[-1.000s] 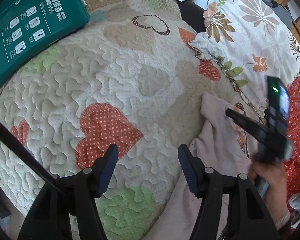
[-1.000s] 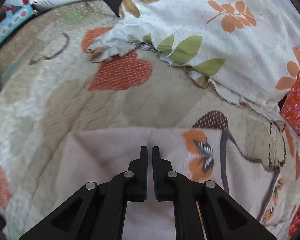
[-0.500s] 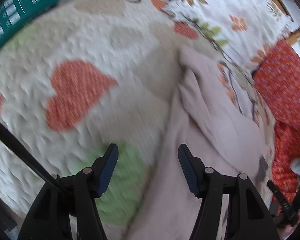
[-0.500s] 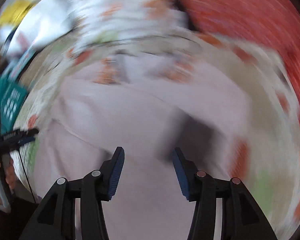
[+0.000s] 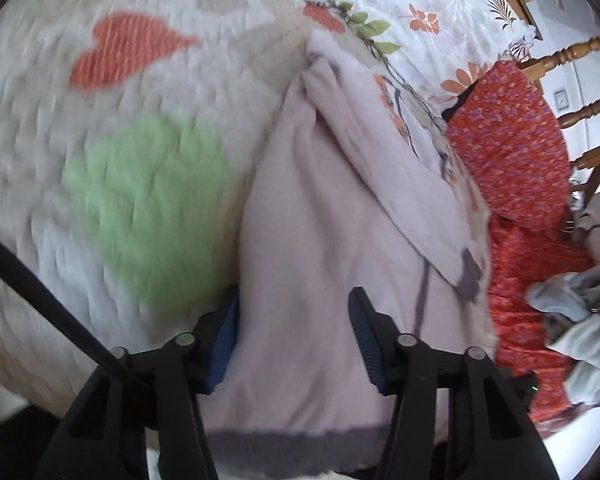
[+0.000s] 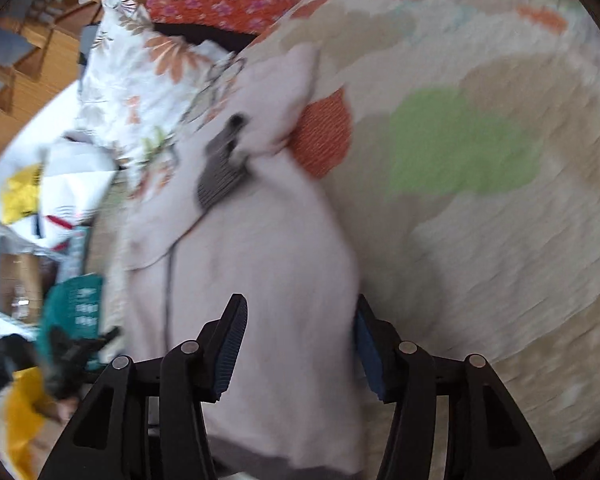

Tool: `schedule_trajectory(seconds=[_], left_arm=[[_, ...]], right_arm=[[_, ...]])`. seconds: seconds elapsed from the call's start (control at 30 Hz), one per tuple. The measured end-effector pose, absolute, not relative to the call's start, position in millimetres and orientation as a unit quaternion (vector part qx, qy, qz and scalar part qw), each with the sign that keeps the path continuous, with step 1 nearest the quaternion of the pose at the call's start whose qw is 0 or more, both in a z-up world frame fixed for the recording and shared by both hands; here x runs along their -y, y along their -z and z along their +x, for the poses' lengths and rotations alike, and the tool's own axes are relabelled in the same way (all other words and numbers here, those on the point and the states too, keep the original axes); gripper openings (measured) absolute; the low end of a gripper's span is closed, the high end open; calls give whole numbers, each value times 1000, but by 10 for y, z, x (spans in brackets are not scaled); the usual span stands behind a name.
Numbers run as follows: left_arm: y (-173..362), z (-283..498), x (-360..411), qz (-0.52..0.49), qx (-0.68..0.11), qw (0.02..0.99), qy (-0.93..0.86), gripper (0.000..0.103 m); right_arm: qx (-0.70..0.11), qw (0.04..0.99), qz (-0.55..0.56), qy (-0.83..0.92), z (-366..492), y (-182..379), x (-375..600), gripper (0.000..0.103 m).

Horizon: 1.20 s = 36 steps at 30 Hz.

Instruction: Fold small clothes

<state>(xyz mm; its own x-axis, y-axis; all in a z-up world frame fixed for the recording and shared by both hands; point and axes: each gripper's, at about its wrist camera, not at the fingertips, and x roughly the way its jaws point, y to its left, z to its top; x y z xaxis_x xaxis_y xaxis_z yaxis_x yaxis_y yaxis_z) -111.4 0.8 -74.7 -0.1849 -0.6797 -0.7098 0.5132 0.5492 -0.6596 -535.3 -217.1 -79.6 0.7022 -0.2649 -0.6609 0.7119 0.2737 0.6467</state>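
Note:
A pale pink garment [image 5: 324,208] with grey cuffs and a grey hem lies on the quilted bedspread [image 5: 100,160]; its sleeve [image 5: 404,184] is folded across its body. My left gripper [image 5: 294,344] is open, its fingers astride the garment's lower part near the grey hem [image 5: 300,446]. In the right wrist view the same garment [image 6: 268,240] runs away from me with a grey cuff [image 6: 220,168] on top. My right gripper [image 6: 298,344] is open, its fingers astride the garment's near end. The other gripper [image 6: 68,352] shows at lower left there.
A white leaf-print pillow [image 5: 412,12] and a red floral cushion [image 5: 512,140] lie beyond the garment. Grey clothes [image 5: 580,320] are piled at the right. A wooden chair [image 5: 572,52] stands behind. A teal package [image 6: 76,308] and white bags [image 6: 60,184] sit at the left.
My right gripper opened, let go of the garment and swung round to its other end. My left gripper moved right and forward, and now straddles the garment's hem end.

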Motion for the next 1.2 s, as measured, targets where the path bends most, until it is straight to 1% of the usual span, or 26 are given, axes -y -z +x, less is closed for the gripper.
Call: schedule_trajectory(seconds=[0.03,0.1,0.17,0.33,0.47,0.6,0.83,0.87,0.9,0.93,0.97,1.0,1.03,1.07,1.2], left_arm=[[782,-1147,-52,-77,-617,625,472,43],[878,-1238,-190,-93,-637,601,474,32],[946,-1304,-313,-107,-644,593,471,27],[988,-1466,-510,-110,-649,589,469,27],[1096,-1701,-527,-74,-653,592,466,27],[1081,-1871,-526,-41,-639,610,466,27],[1125,-1829,-563,-69,-648,610,451,26],[1131,-1822,-574,-71,-649,611,447,23],[1136,-1817,-581,-70,-650,615,441,19],[1134,-1809,-590,-70,-651,616,438,17],[1129,-1795,-599,-70,-652,617,436,13],[1104,-1781,-605,-72,-651,620,432,8],[1076,-1770,-610,-71,-648,625,429,7],[1021,-1760,-627,-69,-641,634,426,6],[779,-1803,-774,-72,-609,657,439,5]], right_arm=[[-211,769,522,302,-5343,823,2140,58],[-205,769,536,282,-5320,855,2090,58],[-196,767,552,263,-5302,901,2034,58],[-187,760,577,233,-5297,1020,1855,58],[-197,766,567,228,-5289,1056,1659,58],[-208,769,563,222,-5250,1099,1483,58],[-224,769,557,220,-5214,1152,1288,57],[-227,769,554,222,-5207,1163,1267,56],[-231,769,552,224,-5192,1170,1254,54],[-235,770,546,232,-5173,1174,1226,49],[-239,770,542,238,-5170,1175,1215,38],[-247,769,533,251,-5153,1173,1200,31],[-256,769,527,257,-5141,1173,1194,17],[-261,769,522,260,-5130,1171,1191,14],[-247,783,515,247,-5206,1041,1160,11]])
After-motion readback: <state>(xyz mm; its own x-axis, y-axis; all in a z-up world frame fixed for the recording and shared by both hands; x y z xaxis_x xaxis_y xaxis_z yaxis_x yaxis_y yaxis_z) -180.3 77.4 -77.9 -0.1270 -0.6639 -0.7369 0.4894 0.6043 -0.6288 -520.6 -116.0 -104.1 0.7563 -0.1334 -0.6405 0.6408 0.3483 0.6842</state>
